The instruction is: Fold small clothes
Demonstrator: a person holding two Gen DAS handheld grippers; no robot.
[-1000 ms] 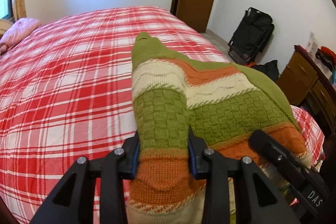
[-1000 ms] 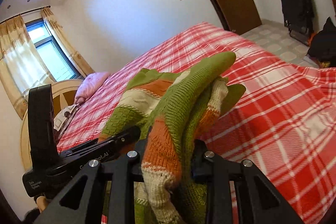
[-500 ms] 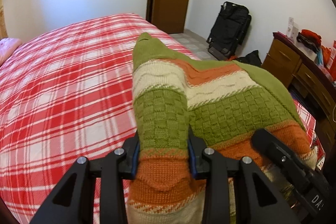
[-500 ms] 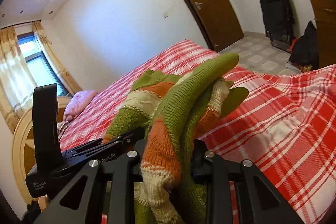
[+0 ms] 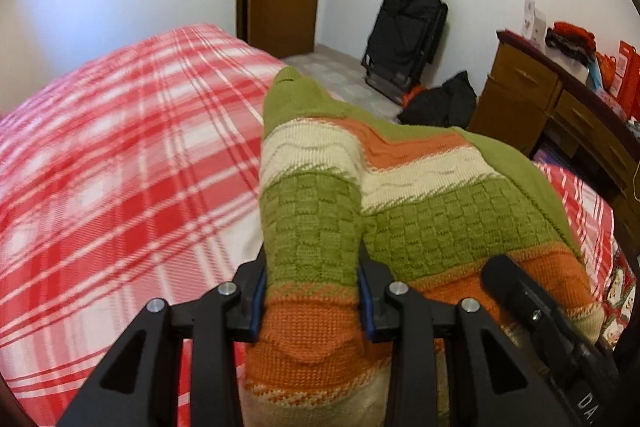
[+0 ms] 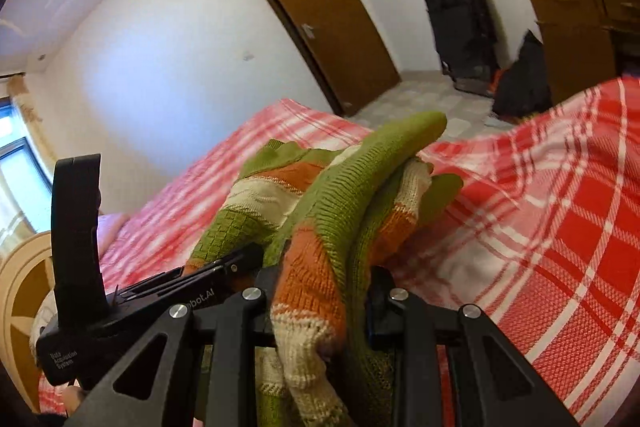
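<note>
Left wrist view: left gripper [image 5: 311, 301] clamped on striped knit sweater [image 5: 420, 211], held above plaid bed [image 5: 120, 167].

Right wrist view: right gripper [image 6: 320, 311] clamped on bunched sweater edge. Step: carrying mid-fold, likely. Next: lower together, keeping edges aligned.

My left gripper [image 5: 312, 301] and right gripper [image 6: 320, 301] are matte black frames with triangular cut-outs, silver screw heads and blue-edged finger pads [image 5: 260, 301], with white lettering printed on their black bodies.
</note>
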